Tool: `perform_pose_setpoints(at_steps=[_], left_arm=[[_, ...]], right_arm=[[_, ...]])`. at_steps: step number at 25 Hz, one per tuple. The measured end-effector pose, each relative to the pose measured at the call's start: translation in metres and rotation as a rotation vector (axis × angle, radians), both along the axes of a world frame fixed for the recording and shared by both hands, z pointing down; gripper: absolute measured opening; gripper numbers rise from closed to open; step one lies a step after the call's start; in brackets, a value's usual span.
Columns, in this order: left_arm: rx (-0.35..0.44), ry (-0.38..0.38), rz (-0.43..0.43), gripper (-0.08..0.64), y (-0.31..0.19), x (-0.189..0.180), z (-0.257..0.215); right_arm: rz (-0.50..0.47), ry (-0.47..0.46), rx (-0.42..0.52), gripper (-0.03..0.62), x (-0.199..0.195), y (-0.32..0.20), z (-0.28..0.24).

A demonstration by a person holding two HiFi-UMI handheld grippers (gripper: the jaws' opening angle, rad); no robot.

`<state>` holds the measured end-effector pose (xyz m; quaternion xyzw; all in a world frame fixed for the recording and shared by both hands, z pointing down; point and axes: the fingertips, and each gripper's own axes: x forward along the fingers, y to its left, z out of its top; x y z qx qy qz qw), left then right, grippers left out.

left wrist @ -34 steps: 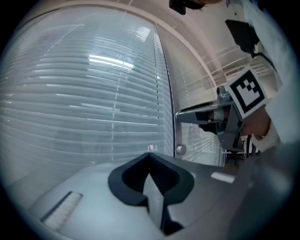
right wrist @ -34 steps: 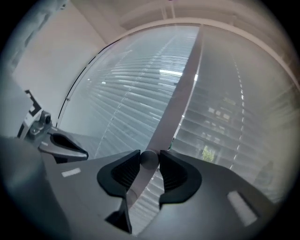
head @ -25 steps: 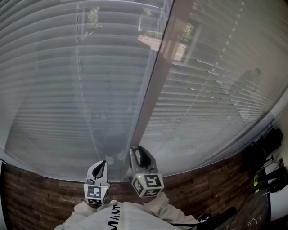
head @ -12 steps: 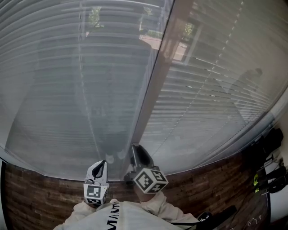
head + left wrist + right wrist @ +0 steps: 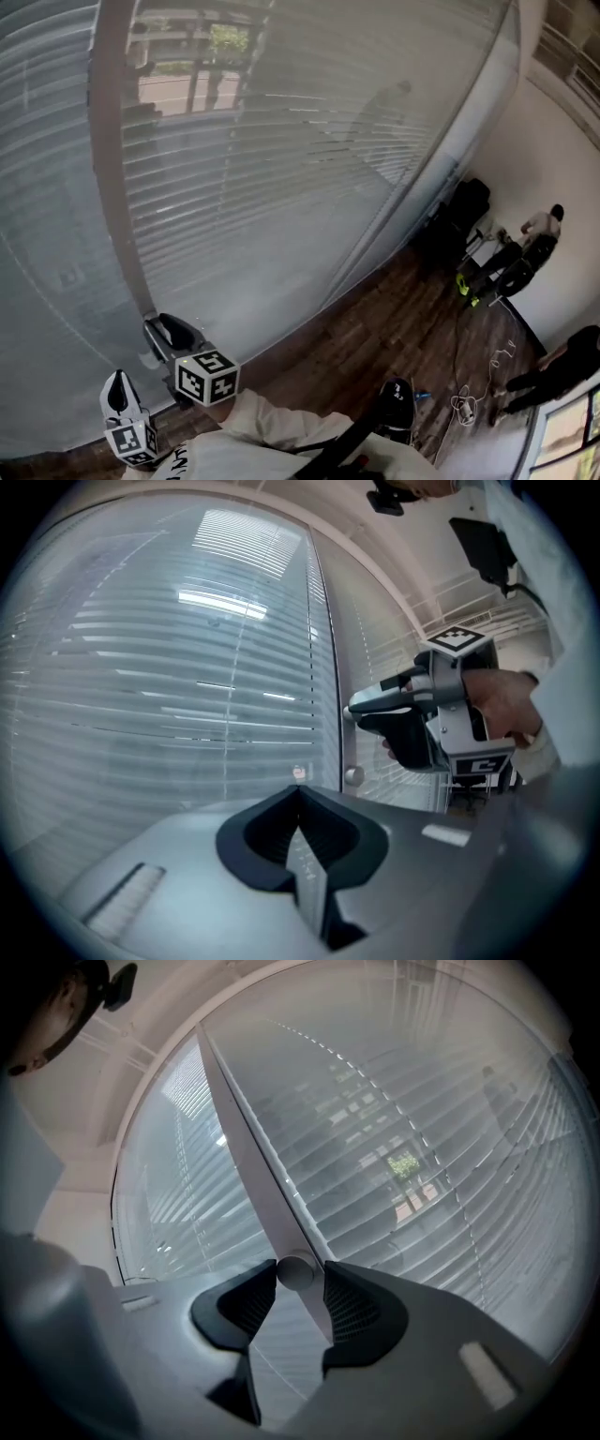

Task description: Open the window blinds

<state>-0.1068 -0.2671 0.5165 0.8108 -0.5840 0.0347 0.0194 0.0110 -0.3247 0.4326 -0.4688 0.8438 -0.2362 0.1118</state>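
Note:
Grey slatted blinds point(image 5: 281, 141) cover the window, with slats tilted enough that outdoors shows through. A brown mullion point(image 5: 112, 169) splits them. My right gripper point(image 5: 155, 328) points level at the mullion. The round end of the tilt wand point(image 5: 295, 1269) sits between its fingertips, and a thin gap shows on one side as the jaws are opening. In the left gripper view the right gripper point(image 5: 352, 710) hovers at the wand, whose knob point(image 5: 353, 776) hangs just below. My left gripper point(image 5: 114, 382) is lower left, shut and empty, also aimed at the blinds point(image 5: 187, 667).
Dark wooden floor point(image 5: 375, 328) runs along the window. At the right stand black equipment point(image 5: 464, 202), a person point(image 5: 539, 230) by the white wall and another person point(image 5: 562, 361). White cables point(image 5: 469, 403) lie on the floor.
The head view has swung right, so the room's right side now shows and both grippers sit further left. The right gripper's marker cube has rolled.

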Motion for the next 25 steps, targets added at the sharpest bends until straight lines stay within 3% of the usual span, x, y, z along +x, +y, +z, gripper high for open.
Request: perform_pose_setpoints(at_steps=[9, 13, 25], left_arm=[[0.039, 0.013, 0.056, 0.0, -0.03, 0.076, 0.038], [0.04, 0.0, 0.057, 0.0, -0.012, 0.068, 0.002], [0.046, -0.005, 0.046, 0.0, -0.012, 0.063, -0.004]], right_arm=[[0.013, 0.167, 0.107, 0.14, 0.067, -0.014, 0.028], [0.012, 0.324, 0.194, 0.141, 0.056, 0.004, -0.006], [-0.001, 0.651, 0.332, 0.141, 0.043, 0.01, -0.007]])
